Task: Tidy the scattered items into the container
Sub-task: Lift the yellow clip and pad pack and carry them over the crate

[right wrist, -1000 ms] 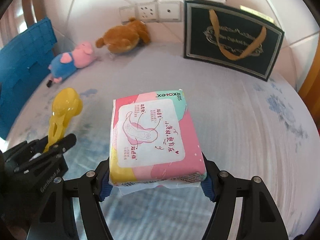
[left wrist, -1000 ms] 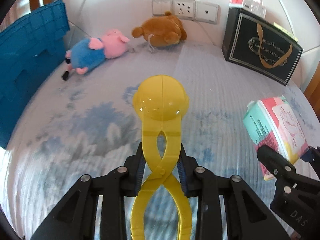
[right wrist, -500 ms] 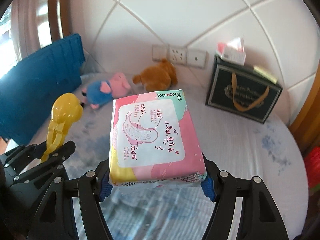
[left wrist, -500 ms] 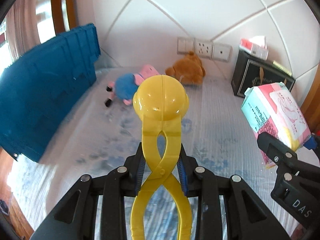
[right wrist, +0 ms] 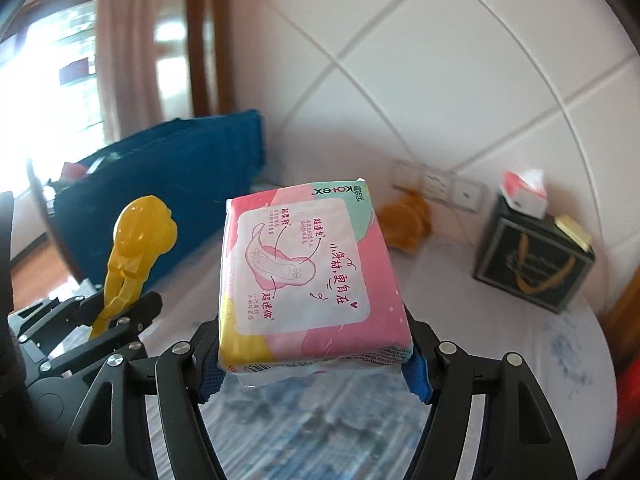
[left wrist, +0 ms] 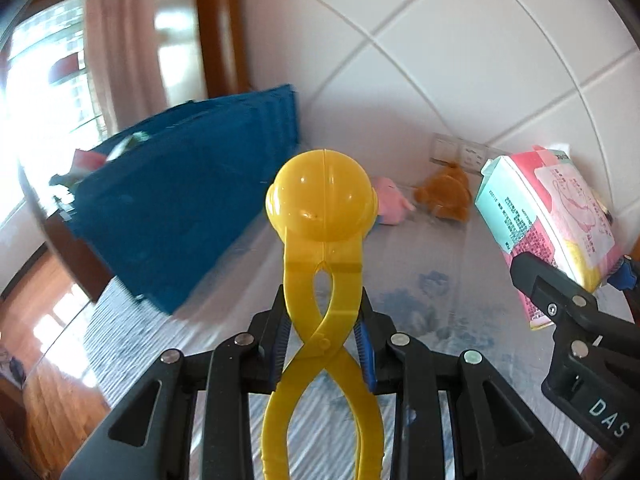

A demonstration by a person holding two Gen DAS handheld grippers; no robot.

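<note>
My left gripper [left wrist: 323, 336] is shut on a yellow snowball-maker clip [left wrist: 322, 208], held up above the bed; the clip also shows in the right wrist view [right wrist: 136, 236]. My right gripper [right wrist: 316, 364] is shut on a pink pad pack [right wrist: 308, 276], which also shows at the right of the left wrist view [left wrist: 548, 236]. The blue crate [left wrist: 180, 216] stands at the left on the bed, some items inside it. It also shows in the right wrist view [right wrist: 172, 184].
A pink-and-blue pig plush [left wrist: 390, 204] and a brown bear plush [left wrist: 446, 196] lie by the far wall. A black gift bag [right wrist: 532, 268] with a tissue pack [right wrist: 524, 196] on it stands at the right. Wooden floor lies beyond the bed's left edge.
Both grippers have risen and swung left with their items. The blue crate now looms larger at the left, and the plush toys sit farther off.
</note>
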